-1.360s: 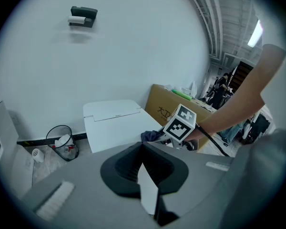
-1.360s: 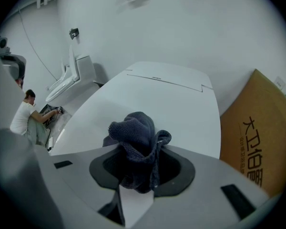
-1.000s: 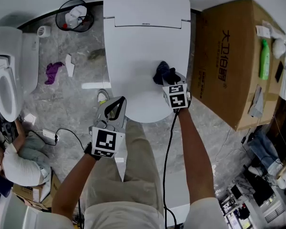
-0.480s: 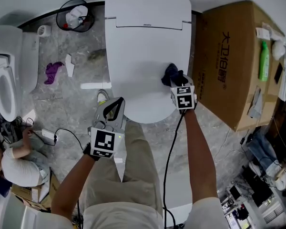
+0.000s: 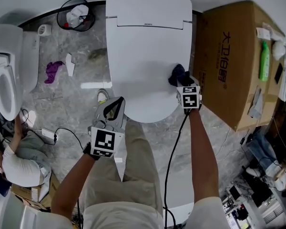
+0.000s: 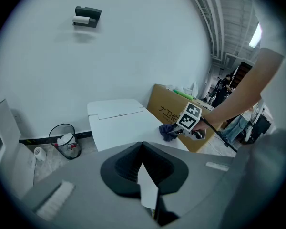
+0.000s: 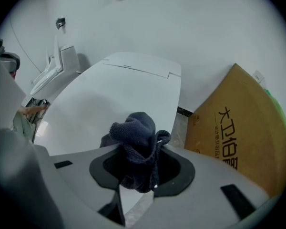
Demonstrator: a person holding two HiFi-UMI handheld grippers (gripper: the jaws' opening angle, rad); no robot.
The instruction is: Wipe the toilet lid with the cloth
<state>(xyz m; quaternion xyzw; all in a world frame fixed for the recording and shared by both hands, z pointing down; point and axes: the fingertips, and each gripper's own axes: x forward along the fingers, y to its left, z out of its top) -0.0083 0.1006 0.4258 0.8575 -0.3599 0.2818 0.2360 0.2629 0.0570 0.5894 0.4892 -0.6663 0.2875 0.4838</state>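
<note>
Your cloth buries the jaw tips of your right gripper; at the left edge of the head view, the second toilet is cut off

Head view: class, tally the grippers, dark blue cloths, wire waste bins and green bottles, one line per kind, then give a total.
grippers: 2 (left gripper, right gripper)
dark blue cloth: 1
wire waste bin: 1
green bottle: 1
Total: 5
</note>
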